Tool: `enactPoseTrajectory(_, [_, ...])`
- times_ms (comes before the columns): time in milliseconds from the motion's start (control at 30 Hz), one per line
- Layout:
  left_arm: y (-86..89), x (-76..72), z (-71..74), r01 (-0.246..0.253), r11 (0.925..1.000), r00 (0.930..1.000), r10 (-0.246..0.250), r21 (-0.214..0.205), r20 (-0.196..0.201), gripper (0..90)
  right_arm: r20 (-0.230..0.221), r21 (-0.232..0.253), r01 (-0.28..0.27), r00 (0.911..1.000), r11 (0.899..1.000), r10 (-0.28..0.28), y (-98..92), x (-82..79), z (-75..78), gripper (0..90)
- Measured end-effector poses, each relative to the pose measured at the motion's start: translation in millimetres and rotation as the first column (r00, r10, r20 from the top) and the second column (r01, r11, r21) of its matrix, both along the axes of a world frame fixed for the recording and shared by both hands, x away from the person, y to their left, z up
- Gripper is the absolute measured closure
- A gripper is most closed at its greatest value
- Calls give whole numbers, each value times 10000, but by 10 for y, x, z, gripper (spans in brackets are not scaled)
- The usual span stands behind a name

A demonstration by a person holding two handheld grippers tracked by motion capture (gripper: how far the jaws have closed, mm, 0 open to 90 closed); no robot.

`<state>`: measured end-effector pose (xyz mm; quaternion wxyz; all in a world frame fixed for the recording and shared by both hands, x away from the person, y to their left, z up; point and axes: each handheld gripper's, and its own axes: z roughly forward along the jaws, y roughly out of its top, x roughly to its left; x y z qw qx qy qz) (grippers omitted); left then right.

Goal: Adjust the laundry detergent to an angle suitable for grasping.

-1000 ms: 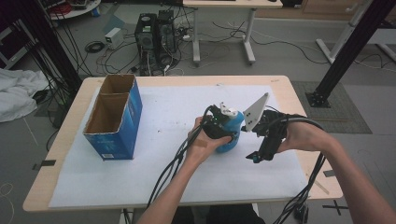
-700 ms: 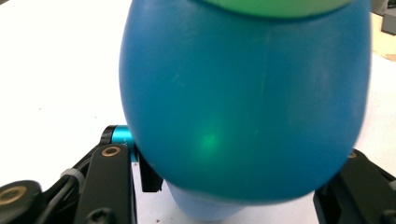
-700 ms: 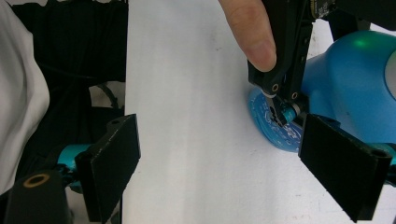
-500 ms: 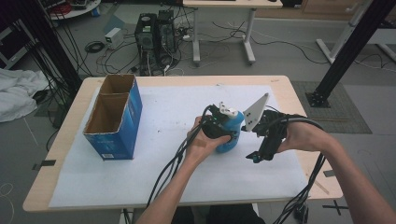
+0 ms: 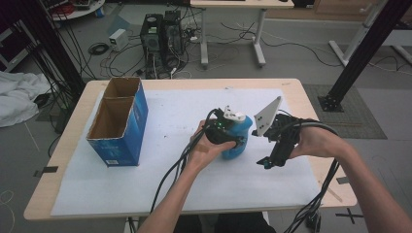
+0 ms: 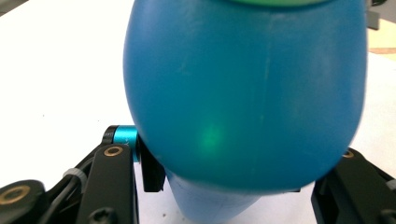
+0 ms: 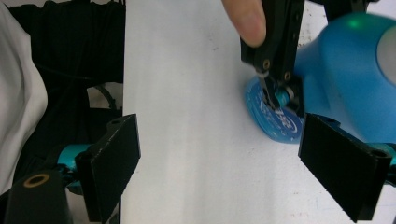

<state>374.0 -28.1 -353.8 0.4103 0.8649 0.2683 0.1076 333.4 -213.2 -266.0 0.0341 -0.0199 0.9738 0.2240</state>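
A rounded blue bottle [image 5: 239, 141] stands on the white sheet near the middle of the table. My left gripper [image 5: 232, 143] is shut on it, and a hand wraps the gripper's body. In the left gripper view the bottle [image 6: 243, 93] bulges between the two black jaws, whose pads press on its narrower lower part. My right gripper [image 5: 267, 162] hangs just right of the bottle, pointing down at the sheet. Its jaws [image 7: 224, 158] stand wide open over bare white sheet. In this view the bottle [image 7: 345, 74] is at the upper right, with the left gripper's jaw clamped on it.
An open blue cardboard box [image 5: 119, 124] stands at the table's left. The white sheet [image 5: 160, 184] covers most of the wooden table [image 5: 296, 87]. Black cables trail from both grippers over the near edge. A computer tower [image 5: 158, 36] and a white desk stand on the floor behind.
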Motion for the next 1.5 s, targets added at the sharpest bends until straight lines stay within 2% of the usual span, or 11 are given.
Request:
enactPoseTrajectory(200, [202,-26,73,548,9984,9985,-548,-123,-18,469,37,5,18,10000,10000,-18,0,-6,16,119])
enactPoseTrajectory(433, [413,-101,132,1440,9896,9896,-1440,2,-42,468,52,-52,-95,9999,9999,95,36,-5,13,119])
enactPoseTrajectory(500, [475,-127,143,1734,9848,9848,-1734,-75,-35,469,61,-71,-42,10000,10000,43,37,-3,15,119])
enactPoseTrajectory(733, [664,-200,140,3182,9478,9478,-3185,195,146,469,72,-64,-27,10000,10000,28,39,-4,11,119])
enactPoseTrajectory(800, [680,-213,130,3291,9441,9441,-3293,188,115,468,79,-63,-38,10000,10000,39,42,-8,11,120])
enactPoseTrajectory(867, [728,-253,90,3607,9326,9326,-3608,101,58,468,71,-68,-56,10000,10000,57,45,-12,11,119])
enactPoseTrajectory(1067, [773,-310,14,4000,9165,9165,-3999,-49,94,468,69,-90,-64,10000,9999,65,58,-17,6,120])
enactPoseTrajectory(1100, [773,-310,14,4000,9165,9165,-3999,-49,94,468,69,-90,-64,10000,9999,65,58,-17,6,120])
enactPoseTrajectory(1133, [783,-311,2,4140,9103,9103,-4140,-73,36,468,70,-102,-79,9999,9999,80,60,-19,6,119])
enactPoseTrajectory(1267, [784,-310,-13,4412,8974,8974,-4411,-78,66,468,79,-103,-85,9999,9999,86,64,-16,3,120])
enactPoseTrajectory(1500, [793,-279,-66,4485,8938,8938,-4485,-31,3,468,61,-138,-35,10000,9999,36,56,-22,4,120])
